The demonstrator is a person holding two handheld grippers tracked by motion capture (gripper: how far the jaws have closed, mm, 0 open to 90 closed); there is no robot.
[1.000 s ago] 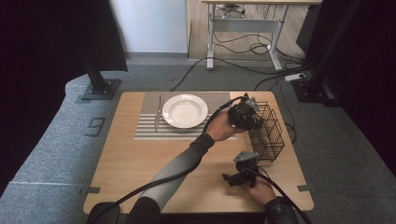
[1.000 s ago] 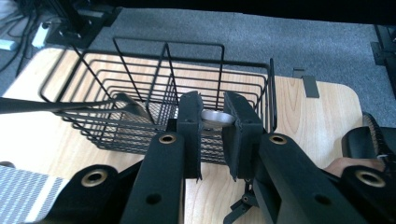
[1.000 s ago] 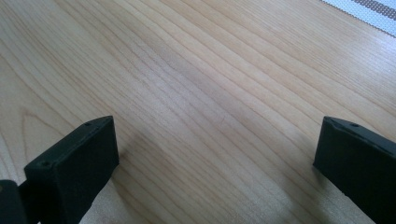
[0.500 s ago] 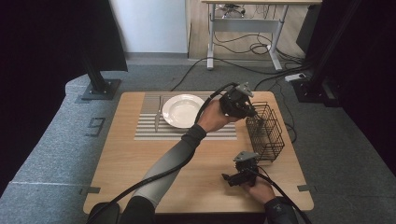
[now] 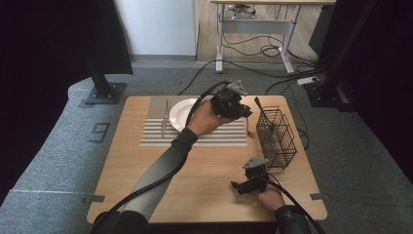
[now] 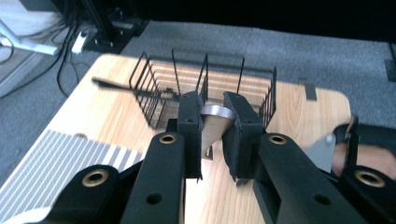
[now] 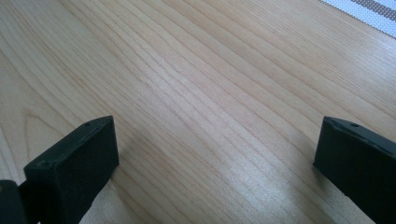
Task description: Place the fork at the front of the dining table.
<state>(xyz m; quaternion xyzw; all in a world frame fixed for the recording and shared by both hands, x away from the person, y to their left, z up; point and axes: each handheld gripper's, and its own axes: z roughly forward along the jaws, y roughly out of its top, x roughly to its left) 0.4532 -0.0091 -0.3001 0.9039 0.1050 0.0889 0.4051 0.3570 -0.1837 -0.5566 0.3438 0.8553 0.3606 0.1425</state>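
We see left gripper (image 6: 212, 135) clamped on metal utensil (image 6: 215, 122) beside wire basket (image 6: 205, 84) | right gripper (image 7: 215, 163) agape, nearer us than basket

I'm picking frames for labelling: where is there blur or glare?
Left gripper view: the black wire basket and the metal utensil handle in the left gripper look soft. Right gripper view: a pale sheen on the wooden table. High view: sharp, dark at the sides.
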